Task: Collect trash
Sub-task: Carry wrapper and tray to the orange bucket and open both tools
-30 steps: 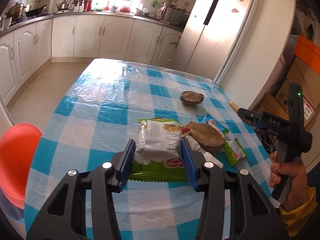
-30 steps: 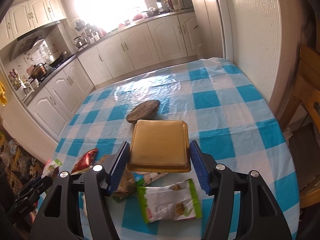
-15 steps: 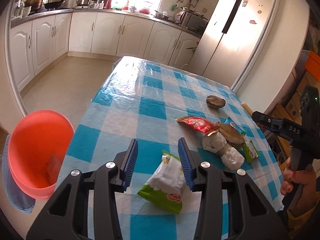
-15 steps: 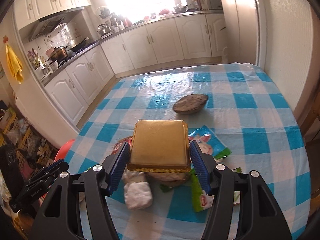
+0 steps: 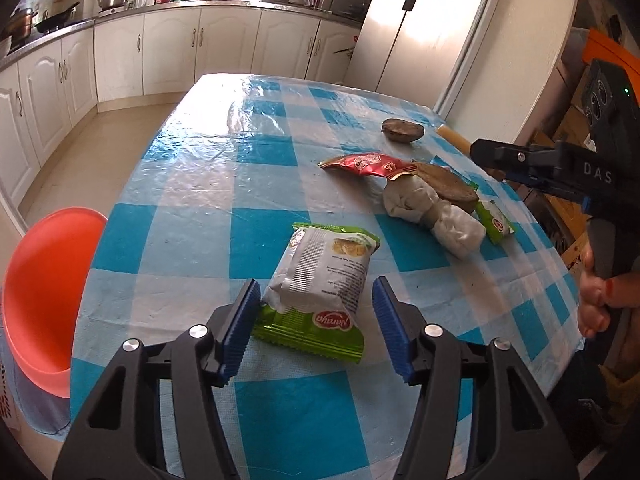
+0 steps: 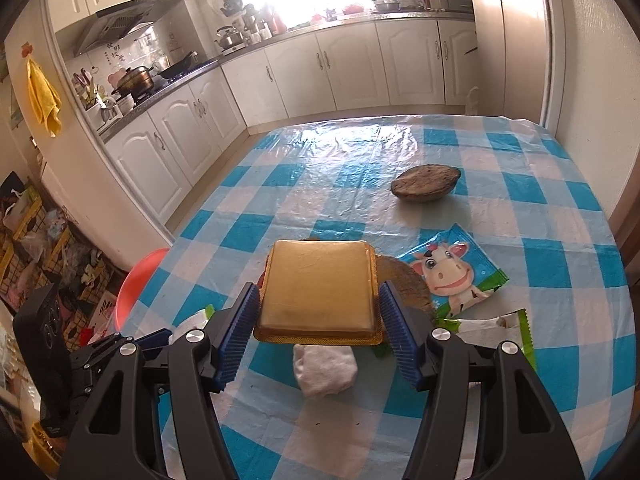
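Observation:
My left gripper [image 5: 316,320] hovers low over the near part of the checked table [image 5: 224,184]. Its jaws are opening around a green and white snack packet [image 5: 320,276], and the right pad stands clear of it. An orange bin [image 5: 44,288] sits below the table's left edge. My right gripper [image 6: 318,316] is shut on a flat gold tray [image 6: 320,280], held above a white crumpled paper [image 6: 324,372] and a brown husk. A red wrapper [image 5: 364,164] lies by that pile.
A cow-print wrapper [image 6: 452,276] and a green packet [image 6: 500,324] lie to the right of the tray. A second brown husk [image 6: 424,188] sits farther back. A person's hand [image 5: 596,300] grips the right tool. White cabinets and a fridge [image 5: 432,28] line the room.
The left gripper carried the snack packet toward the table's near left corner by the bin, squeezed it, then widened its jaws. The right gripper swung left over the pile, still holding the tray.

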### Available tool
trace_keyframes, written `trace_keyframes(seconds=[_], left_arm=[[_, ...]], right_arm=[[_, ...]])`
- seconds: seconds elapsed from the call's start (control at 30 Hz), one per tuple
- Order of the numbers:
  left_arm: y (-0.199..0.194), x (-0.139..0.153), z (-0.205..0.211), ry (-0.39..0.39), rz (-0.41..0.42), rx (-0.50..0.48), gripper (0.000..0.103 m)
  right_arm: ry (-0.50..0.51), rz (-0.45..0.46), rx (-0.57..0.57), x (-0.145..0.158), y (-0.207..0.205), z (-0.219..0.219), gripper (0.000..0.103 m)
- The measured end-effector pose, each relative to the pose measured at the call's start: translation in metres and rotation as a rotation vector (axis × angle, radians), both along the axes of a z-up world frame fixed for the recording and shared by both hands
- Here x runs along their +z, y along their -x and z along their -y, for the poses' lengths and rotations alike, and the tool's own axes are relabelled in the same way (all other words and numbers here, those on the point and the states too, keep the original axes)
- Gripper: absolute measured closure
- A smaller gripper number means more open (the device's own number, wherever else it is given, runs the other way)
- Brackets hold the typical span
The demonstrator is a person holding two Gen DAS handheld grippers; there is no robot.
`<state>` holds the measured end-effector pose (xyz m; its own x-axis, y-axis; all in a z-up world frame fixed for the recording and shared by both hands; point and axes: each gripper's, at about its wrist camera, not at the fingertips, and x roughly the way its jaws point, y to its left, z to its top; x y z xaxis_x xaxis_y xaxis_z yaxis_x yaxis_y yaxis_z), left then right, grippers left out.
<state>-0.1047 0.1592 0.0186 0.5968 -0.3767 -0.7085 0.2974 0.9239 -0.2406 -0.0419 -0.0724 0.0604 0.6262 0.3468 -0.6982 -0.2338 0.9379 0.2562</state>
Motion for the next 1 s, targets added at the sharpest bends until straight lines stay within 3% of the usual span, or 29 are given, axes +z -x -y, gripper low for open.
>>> trace_keyframes(seconds=[0.33, 0.63, 1.0], left_arm=[[-0.004, 0.002, 0.006, -0.072, 0.002, 0.037, 0.058], [-0.002, 0.006, -0.017, 0.033, -0.010, 0.078, 0.064], [0.000, 0.016, -0.065, 0.089, 0.005, 0.198, 0.065]], right_arm=[[0.013, -0.002, 0.037, 0.001, 0.001, -0.018, 0.041], [0.017, 0.009, 0.073, 0.006, 0.004, -0.036, 0.041], [0.007, -0.016, 0.171, 0.001, 0.000, -0.074, 0.041]])
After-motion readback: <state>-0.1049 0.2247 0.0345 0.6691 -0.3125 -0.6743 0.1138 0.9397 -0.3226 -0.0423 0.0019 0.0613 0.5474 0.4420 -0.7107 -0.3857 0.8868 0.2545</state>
